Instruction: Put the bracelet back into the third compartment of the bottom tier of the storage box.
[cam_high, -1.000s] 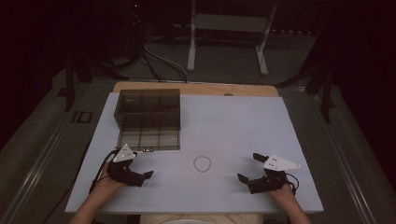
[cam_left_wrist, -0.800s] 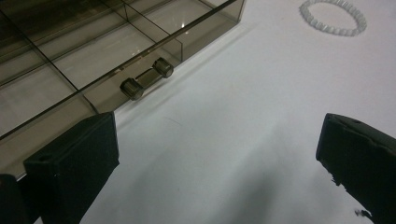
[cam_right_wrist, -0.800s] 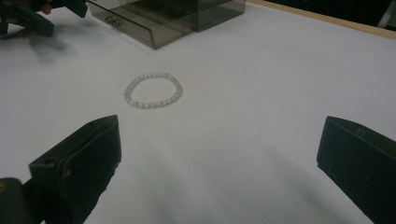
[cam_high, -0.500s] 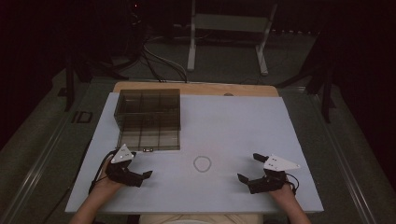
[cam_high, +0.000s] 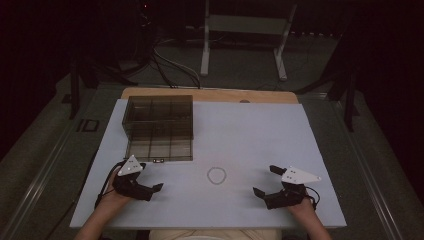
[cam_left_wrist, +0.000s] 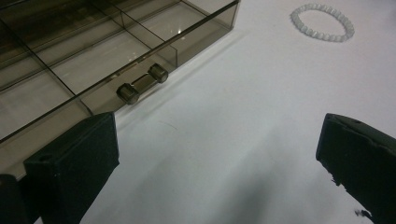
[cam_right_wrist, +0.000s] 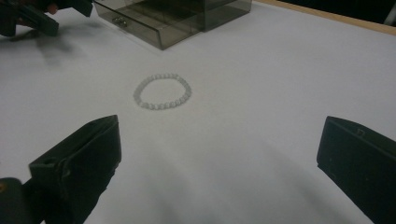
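Pale beaded bracelet (cam_high: 216, 174) lies mid-table, 5 o'clock from smoky box drawer (cam_high: 159, 149) | left gripper (cam_high: 149, 187), right gripper (cam_high: 263, 181): jaws spread, empty | step: approach | next: right gripper closes on bracelet at its 11 o'clock.

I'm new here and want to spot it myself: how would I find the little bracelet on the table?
Start at the smoky clear box on the white table. Look nearer, between the two grippers: the bracelet lies flat there, alone. It is a small ring of pale beads, the one round thing.
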